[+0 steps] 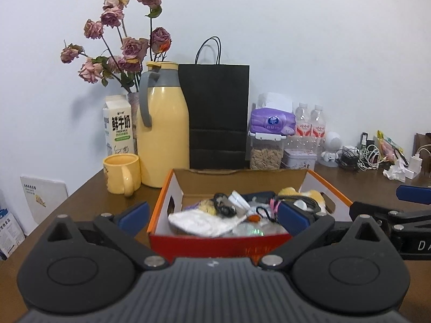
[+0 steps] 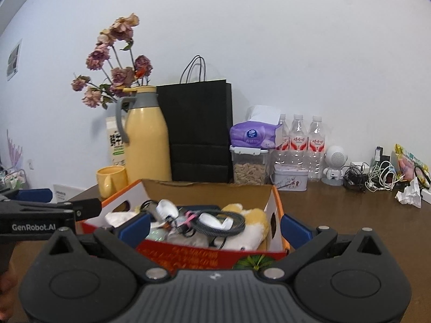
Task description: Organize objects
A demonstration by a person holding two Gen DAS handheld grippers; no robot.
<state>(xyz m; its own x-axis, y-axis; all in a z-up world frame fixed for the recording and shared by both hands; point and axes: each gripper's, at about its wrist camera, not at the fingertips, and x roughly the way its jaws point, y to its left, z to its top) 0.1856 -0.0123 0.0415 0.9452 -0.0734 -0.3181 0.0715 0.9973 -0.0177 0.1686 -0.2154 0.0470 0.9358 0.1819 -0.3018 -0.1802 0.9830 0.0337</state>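
An orange-and-red cardboard box (image 1: 161, 204) (image 2: 277, 202) stands on the brown table right in front of both grippers. It holds a white cloth pouch (image 1: 206, 222), a coiled black cable (image 2: 225, 227), a yellow plush toy (image 1: 315, 196) (image 2: 254, 222) and several small items. My left gripper (image 1: 214, 216) is open wide, its blue pads level with the box's near end, and nothing is held. My right gripper (image 2: 215, 227) is also open and empty, in front of the box's near wall. Each gripper shows at the edge of the other's view: the right one (image 1: 412, 193), the left one (image 2: 35, 195).
Behind the box stand a yellow mug (image 1: 122, 173), a yellow thermos (image 1: 163, 132), a milk carton (image 1: 118, 125), dried roses, and a black paper bag (image 1: 218, 115). To the right are a tissue pack on a seed jar (image 2: 249, 167), water bottles, a tin, tangled cables (image 2: 377, 177) and crumpled paper.
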